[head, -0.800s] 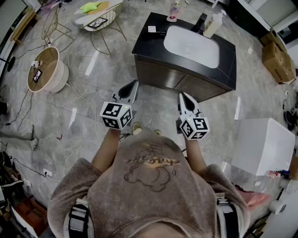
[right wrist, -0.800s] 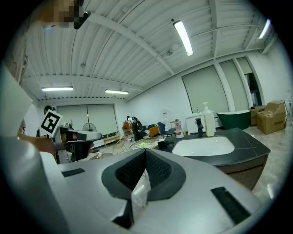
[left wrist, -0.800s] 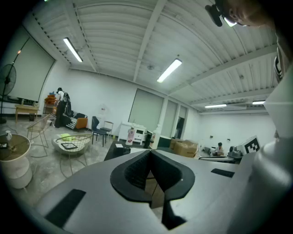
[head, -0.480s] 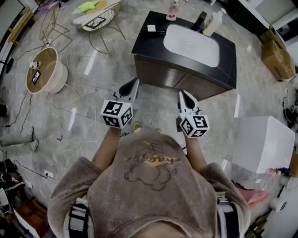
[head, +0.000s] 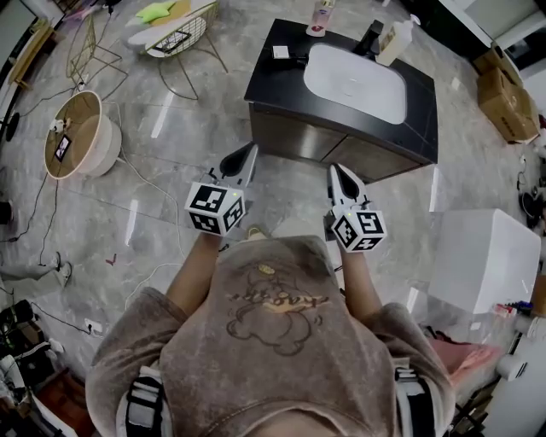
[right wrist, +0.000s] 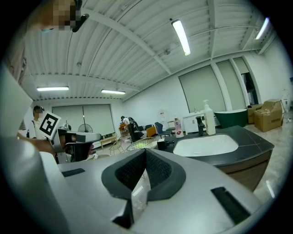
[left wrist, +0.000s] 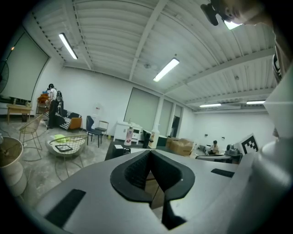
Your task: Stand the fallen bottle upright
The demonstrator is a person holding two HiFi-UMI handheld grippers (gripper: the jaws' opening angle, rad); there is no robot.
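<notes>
From the head view, a person stands on a grey marble floor and holds both grippers out level. The left gripper [head: 248, 150] and right gripper [head: 335, 171] are side by side, short of the near edge of a black desk [head: 281, 77] with a white basin [head: 355, 82]. On the far edge of the desk, a pink-labelled bottle [head: 321, 16] is left of the black faucet [head: 369, 38] and a white pump bottle [head: 395, 42] is right of it. A round wooden side table [head: 72, 132] is far left, and cardboard boxes [head: 509, 96] are far right.

In the left gripper view, the left gripper [left wrist: 149, 151] has its jaws pressed together at the tips with nothing between them. The two bottles [left wrist: 129, 136] [left wrist: 151, 138] are far ahead.

In the right gripper view, the right gripper [right wrist: 144, 151] is likewise closed and empty. Beyond it are the basin [right wrist: 206, 145], the pink-labelled bottle [right wrist: 177, 126] and the pump bottle [right wrist: 209, 119], both of which look upright.
</notes>
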